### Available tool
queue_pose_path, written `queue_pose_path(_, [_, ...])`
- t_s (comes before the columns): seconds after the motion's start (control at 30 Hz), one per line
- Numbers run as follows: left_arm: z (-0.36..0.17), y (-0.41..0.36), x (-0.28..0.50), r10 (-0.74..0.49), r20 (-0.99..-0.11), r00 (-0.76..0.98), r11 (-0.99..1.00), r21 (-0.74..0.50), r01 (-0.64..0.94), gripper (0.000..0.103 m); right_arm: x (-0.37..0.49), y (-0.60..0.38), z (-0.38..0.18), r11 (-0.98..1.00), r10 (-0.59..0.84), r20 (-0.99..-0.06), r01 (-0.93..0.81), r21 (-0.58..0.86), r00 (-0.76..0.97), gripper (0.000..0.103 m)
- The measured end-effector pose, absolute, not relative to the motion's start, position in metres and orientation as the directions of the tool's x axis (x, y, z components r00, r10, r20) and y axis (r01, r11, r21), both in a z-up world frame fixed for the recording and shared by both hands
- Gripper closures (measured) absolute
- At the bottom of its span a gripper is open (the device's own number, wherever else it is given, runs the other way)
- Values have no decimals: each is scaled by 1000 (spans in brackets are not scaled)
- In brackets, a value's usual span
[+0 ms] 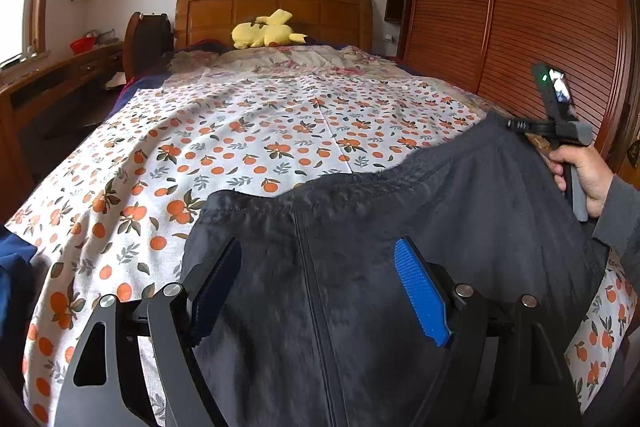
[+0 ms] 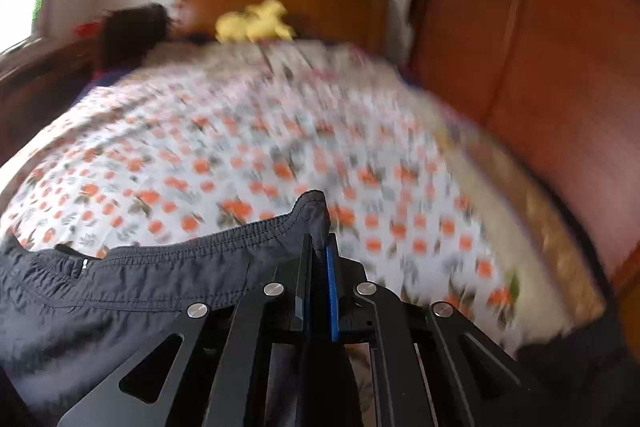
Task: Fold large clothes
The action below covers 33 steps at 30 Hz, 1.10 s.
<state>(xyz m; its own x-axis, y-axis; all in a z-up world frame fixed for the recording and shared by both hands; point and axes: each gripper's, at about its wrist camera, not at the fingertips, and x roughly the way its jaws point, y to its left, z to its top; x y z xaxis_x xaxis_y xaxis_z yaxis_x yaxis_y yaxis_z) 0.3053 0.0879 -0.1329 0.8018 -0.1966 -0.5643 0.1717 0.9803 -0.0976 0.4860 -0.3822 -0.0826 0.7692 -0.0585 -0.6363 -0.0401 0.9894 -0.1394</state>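
Observation:
Dark grey trousers [image 1: 360, 267] with an elastic waistband lie at the near end of the bed, over the orange-print sheet [image 1: 240, 131]. My left gripper [image 1: 318, 259] is open above the trousers' middle seam, its blue pads wide apart, holding nothing. My right gripper [image 2: 318, 255] is shut on the right corner of the waistband [image 2: 312, 211] and lifts it off the sheet. It shows in the left wrist view [image 1: 516, 125] at the right, held in a hand [image 1: 580, 171]. The right wrist view is blurred by motion.
A yellow plush toy [image 1: 266, 31] lies at the wooden headboard [image 1: 276, 7]. A wooden slatted wardrobe [image 1: 520, 7] stands close along the bed's right side. A desk [image 1: 60, 75] and a chair [image 1: 146, 39] stand at the left. Blue cloth [image 1: 16, 267] lies at the near left.

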Motion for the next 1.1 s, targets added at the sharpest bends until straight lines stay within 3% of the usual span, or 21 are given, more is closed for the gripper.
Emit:
queue_pose_path(0.07, [-133, 88, 306, -200, -565, 800, 980, -102, 172, 22, 494, -386, -97, 990, -59, -684, -45, -133, 727, 91])
queue_pose_path(0.13, [-133, 89, 305, -199, -567, 799, 980, -100, 173, 22, 494, -384, -104, 985, -86, -699, -46, -169, 710, 72])
queue_pose_path(0.17, [-133, 89, 305, -199, -567, 799, 980, -99, 173, 22, 491, -383, -104, 983, -86, -695, -51, -175, 714, 57])
queue_pose_path(0.2, [-133, 90, 305, -198, -568, 799, 980, -100, 172, 20, 487, -380, -101, 982, -82, -683, -60, -181, 726, 56])
queue_pose_path(0.5, [-131, 90, 304, -193, -557, 808, 981, -97, 168, 4, 458, -316, -87, 950, 100, -717, -280, -137, 689, 56])
queue_pose_path(0.67, [-132, 94, 303, -187, -560, 807, 982, -101, 157, 3, 439, -266, -102, 910, 228, -766, -412, -52, 601, 55])
queue_pose_path(0.77, [-131, 97, 301, -184, -559, 808, 983, -104, 152, 3, 433, -242, -110, 891, 244, -787, -452, -48, 567, 43])
queue_pose_path(0.9, [-130, 101, 300, -183, -558, 809, 983, -110, 146, 3, 440, -216, -132, 879, 180, -834, -466, -102, 522, 41])
queue_pose_path(1.03, [-130, 103, 298, -182, -559, 809, 983, -109, 145, 3, 448, -208, -146, 880, 148, -848, -459, -121, 508, 52])
queue_pose_path(1.1, [-131, 103, 298, -181, -561, 808, 984, -108, 145, 3, 452, -203, -153, 874, 142, -852, -468, -131, 504, 65])
